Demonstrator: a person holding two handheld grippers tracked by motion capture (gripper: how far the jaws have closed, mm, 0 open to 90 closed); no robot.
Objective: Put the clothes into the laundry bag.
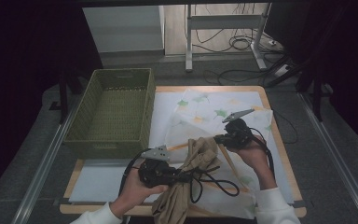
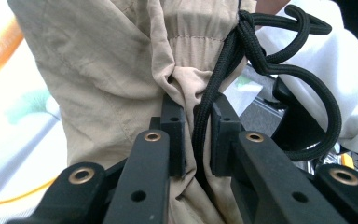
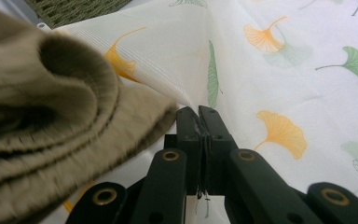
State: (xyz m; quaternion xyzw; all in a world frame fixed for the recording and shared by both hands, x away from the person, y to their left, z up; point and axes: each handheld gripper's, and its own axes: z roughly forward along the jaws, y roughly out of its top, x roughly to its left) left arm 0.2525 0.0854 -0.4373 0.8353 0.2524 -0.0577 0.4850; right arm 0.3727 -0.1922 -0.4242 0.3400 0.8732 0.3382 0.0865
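The right tongs (image 3: 202, 114) are pinching a fold of the white leaf-print cloth (image 3: 270, 65), jaws closed together on the thin fabric. A rolled tan garment (image 3: 51, 116) is lying just beside them at the left, resting on the cloth. A green woven basket (image 3: 74, 7) is showing at the top edge.

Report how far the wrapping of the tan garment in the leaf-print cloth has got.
Done: the tan garment lies bunched on the leaf-print cloth. In hand: the left gripper is clamped on the garment and its black drawcord; the right gripper pinches a fold of the cloth. Left: the green basket looks empty.
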